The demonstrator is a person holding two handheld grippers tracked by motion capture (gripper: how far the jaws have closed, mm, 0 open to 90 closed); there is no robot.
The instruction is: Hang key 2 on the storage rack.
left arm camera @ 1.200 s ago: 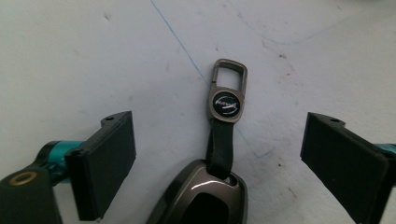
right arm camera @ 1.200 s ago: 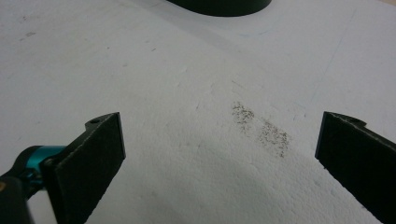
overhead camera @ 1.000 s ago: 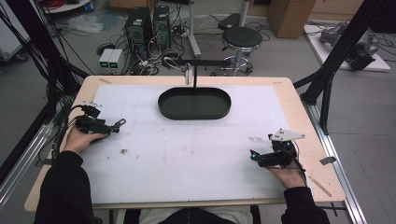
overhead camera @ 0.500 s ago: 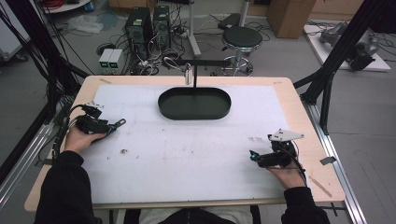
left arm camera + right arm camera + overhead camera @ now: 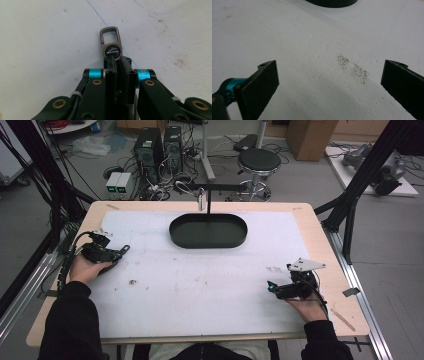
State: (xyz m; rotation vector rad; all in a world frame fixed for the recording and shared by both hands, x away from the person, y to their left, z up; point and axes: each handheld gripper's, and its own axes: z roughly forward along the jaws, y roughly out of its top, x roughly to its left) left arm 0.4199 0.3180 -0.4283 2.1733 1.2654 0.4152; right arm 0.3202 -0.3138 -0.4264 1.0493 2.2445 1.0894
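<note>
A small metal keychain clip [image 5: 112, 50] with a round dark badge lies on the white table mat, its loop pointing away from me. My left gripper [image 5: 118, 61] is shut on the clip's badge end; its jaws have just been closing on it. In the high view the left gripper [image 5: 120, 252] rests at the table's left side, held by a hand. My right gripper [image 5: 329, 75] stands open over the bare mat with nothing between its fingers. It sits at the front right of the table [image 5: 272, 287].
A black oval tray [image 5: 174, 232] sits at the back middle of the mat, and its edge shows in the right gripper view [image 5: 332, 3]. Behind it stands a black T-shaped stand [image 5: 220, 187] with a small metal item [image 5: 201, 200] hanging from its bar. A speckled stain [image 5: 353, 67] marks the mat.
The left gripper's jaws have drawn together on the keychain clip. Both hands stay where they were.
</note>
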